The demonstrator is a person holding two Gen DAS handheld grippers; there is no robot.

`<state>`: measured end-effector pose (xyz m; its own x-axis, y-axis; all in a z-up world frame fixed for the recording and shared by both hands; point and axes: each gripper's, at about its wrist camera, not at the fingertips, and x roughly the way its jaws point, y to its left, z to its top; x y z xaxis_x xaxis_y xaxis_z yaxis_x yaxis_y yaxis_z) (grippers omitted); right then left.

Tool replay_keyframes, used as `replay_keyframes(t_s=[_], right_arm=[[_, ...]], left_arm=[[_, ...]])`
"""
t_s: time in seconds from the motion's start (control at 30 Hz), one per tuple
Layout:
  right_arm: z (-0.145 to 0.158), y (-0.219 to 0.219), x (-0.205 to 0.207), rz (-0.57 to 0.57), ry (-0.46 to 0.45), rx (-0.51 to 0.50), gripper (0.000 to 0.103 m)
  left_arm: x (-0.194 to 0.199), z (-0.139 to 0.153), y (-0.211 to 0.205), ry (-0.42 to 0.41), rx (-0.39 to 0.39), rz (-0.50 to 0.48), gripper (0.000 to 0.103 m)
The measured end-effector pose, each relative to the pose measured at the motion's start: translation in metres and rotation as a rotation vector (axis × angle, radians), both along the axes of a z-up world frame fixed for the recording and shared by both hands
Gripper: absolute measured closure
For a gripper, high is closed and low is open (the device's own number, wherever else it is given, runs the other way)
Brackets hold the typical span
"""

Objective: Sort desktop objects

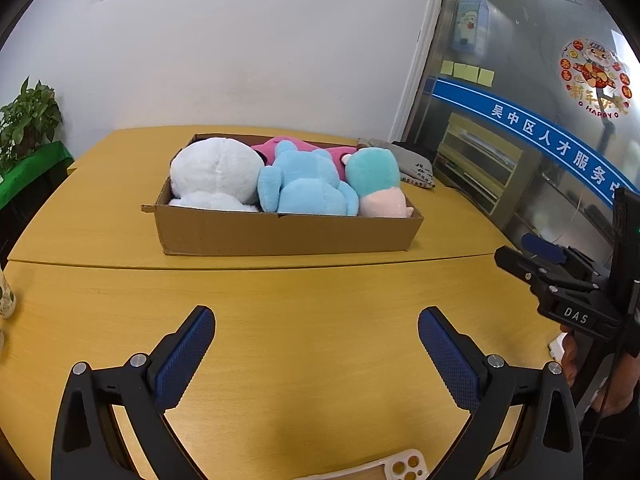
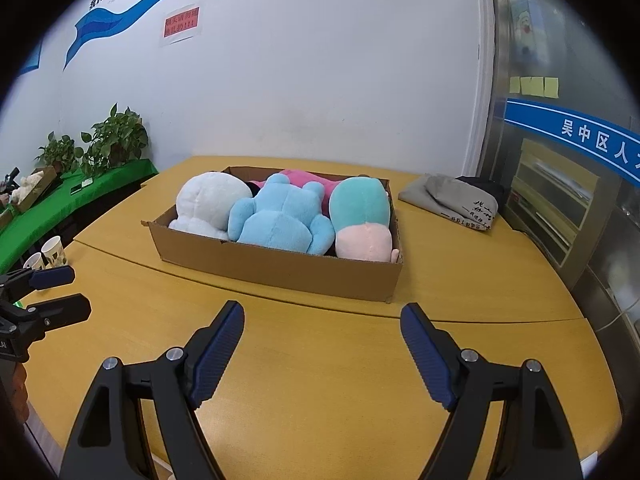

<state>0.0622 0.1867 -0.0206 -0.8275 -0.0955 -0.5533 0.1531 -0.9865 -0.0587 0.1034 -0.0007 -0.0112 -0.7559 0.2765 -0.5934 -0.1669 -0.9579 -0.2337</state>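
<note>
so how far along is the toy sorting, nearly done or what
Looks close to finished. Done: the white plush, blue plush, teal-and-pink plush and a pink one behind them all lie in the cardboard box. In hand: nothing; the left gripper and right gripper are both open over bare table. Possibly left: the folded grey cloth beside the box, if it counts.
</note>
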Motion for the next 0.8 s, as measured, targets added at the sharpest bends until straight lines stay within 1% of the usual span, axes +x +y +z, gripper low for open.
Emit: replay_keyframes(t_s=[0.1,0.2,0.27,0.37,0.47,0.57,0.6,0.67,0.73,0.8], right_arm=[[-0.004,0.0,0.002,0.006,-0.009,-0.008,0.023],[-0.008,0.0,0.004,0.012,-0.015,-0.018,0.023],[-0.012,0.0,0.006,0.017,-0.022,-0.025,0.023],[-0.021,0.003,0.016,0.033,-0.037,-0.048,0.023],[-0.036,0.004,0.031,0.097,-0.07,-0.069,0.023],[-0.06,0.007,0.052,0.142,-0.116,-0.082,0.023],[-0.068,0.008,0.059,0.154,-0.133,-0.089,0.023],[-0.088,0.003,0.075,0.267,-0.19,-0.101,0.023],[-0.108,-0.01,0.095,0.401,-0.237,-0.052,0.023],[-0.125,-0.025,0.113,0.54,-0.271,-0.002,0.023]], left_arm=[[0.002,-0.002,0.003,0.004,0.005,-0.01,0.0],[0.002,-0.006,0.005,-0.015,0.007,-0.022,0.0],[0.004,-0.012,0.003,-0.038,0.021,-0.026,0.0],[0.009,-0.023,-0.005,-0.084,0.044,-0.038,0.0],[0.02,-0.04,-0.015,-0.133,0.045,-0.038,0.0],[0.034,-0.06,-0.028,-0.199,0.048,-0.039,0.0],[0.039,-0.067,-0.03,-0.215,0.052,-0.054,0.0],[0.052,-0.078,-0.032,-0.245,0.058,-0.117,0.0],[0.063,-0.09,-0.032,-0.274,0.062,-0.191,0.0],[0.074,-0.103,-0.028,-0.313,0.056,-0.285,0.0]])
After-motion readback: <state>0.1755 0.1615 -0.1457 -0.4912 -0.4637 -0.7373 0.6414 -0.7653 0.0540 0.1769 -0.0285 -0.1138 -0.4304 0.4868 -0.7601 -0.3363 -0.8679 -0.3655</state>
